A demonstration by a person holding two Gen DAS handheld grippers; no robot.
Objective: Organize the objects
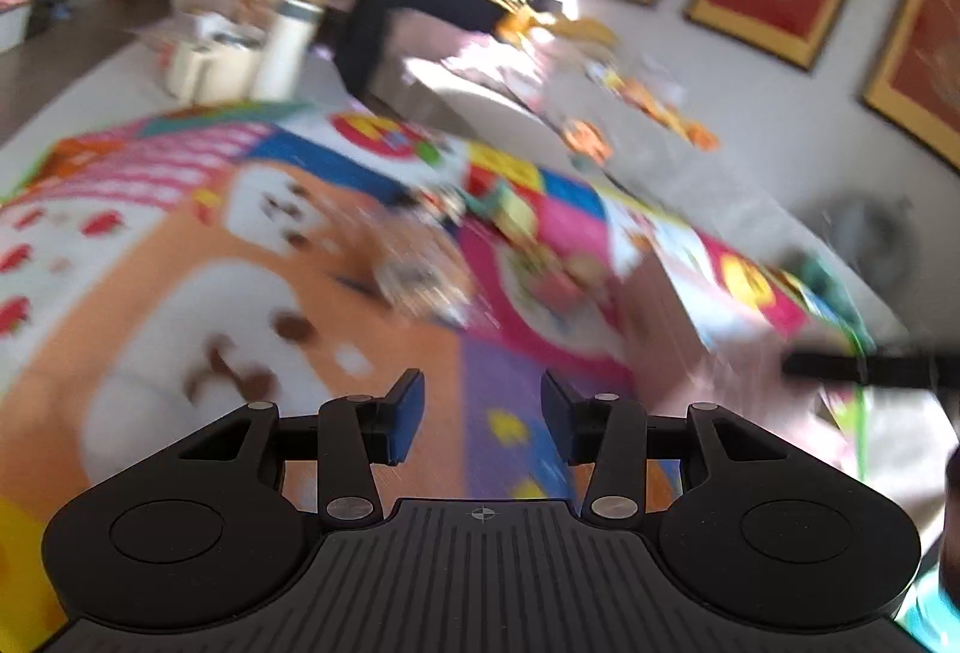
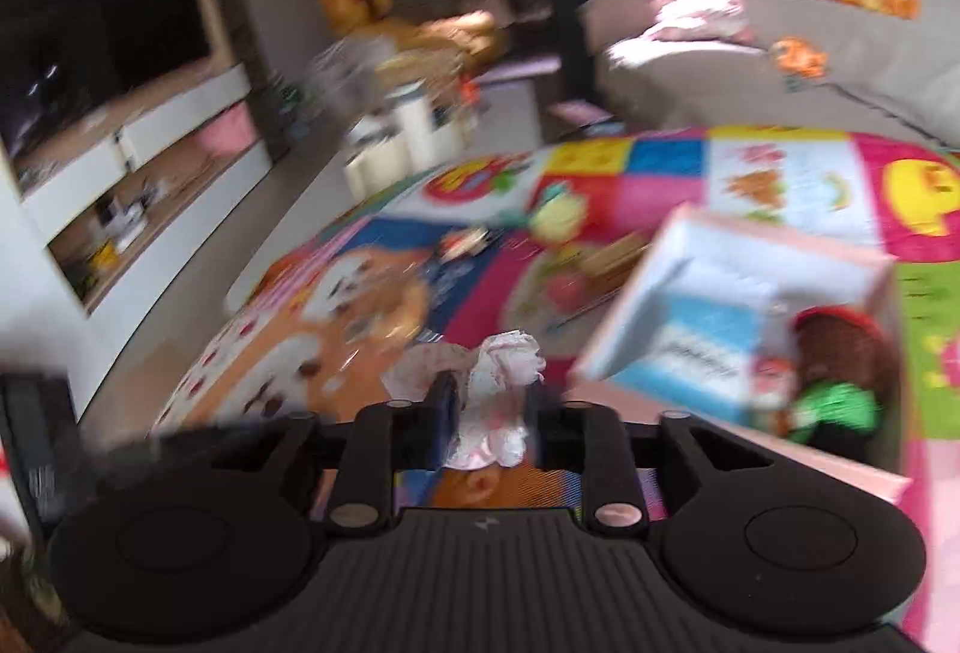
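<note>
Crinkly white wrapper (image 2: 501, 401), seemingly plastic, you are pinching in right gripper (image 2: 493, 428); box (image 2: 708, 257) lying just right; left gripper (image 1: 483, 422) hanging open, empty.

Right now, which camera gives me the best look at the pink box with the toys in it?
The right wrist view. The pink box sits open on the play mat, blurred, with a brown and green plush toy inside, right of the right tongs. The left wrist view shows only a smeared pinkish shape at its right edge, possibly the box.
</note>
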